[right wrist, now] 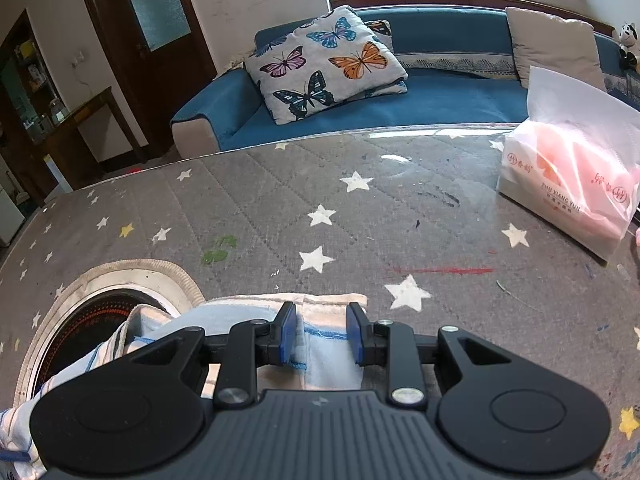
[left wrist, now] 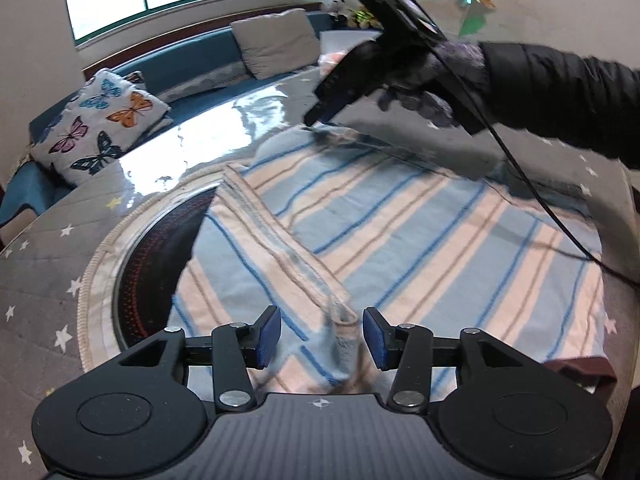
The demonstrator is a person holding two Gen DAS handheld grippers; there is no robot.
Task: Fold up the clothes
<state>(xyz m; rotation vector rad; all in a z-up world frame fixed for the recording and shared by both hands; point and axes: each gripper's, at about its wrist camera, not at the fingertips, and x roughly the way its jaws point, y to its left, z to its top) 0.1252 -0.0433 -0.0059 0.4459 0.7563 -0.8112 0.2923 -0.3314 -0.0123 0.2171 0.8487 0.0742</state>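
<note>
The striped cloth [left wrist: 400, 232] lies flat on the bench [right wrist: 280, 208], its folded band running between the parted left tongs [left wrist: 322, 338] (nearer), right tongs [right wrist: 322, 334] parted astride its far edge.

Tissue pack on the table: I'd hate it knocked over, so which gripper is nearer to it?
Right. The right gripper sits at the striped cloth's far edge, the tissue pack just beyond; the left gripper is at the near edge.

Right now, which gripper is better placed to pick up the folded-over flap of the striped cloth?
Left. The left gripper has its jaws open on either side of the flap's bunched end on the striped cloth. The right gripper sits at the cloth's far edge, away from that flap.
</note>
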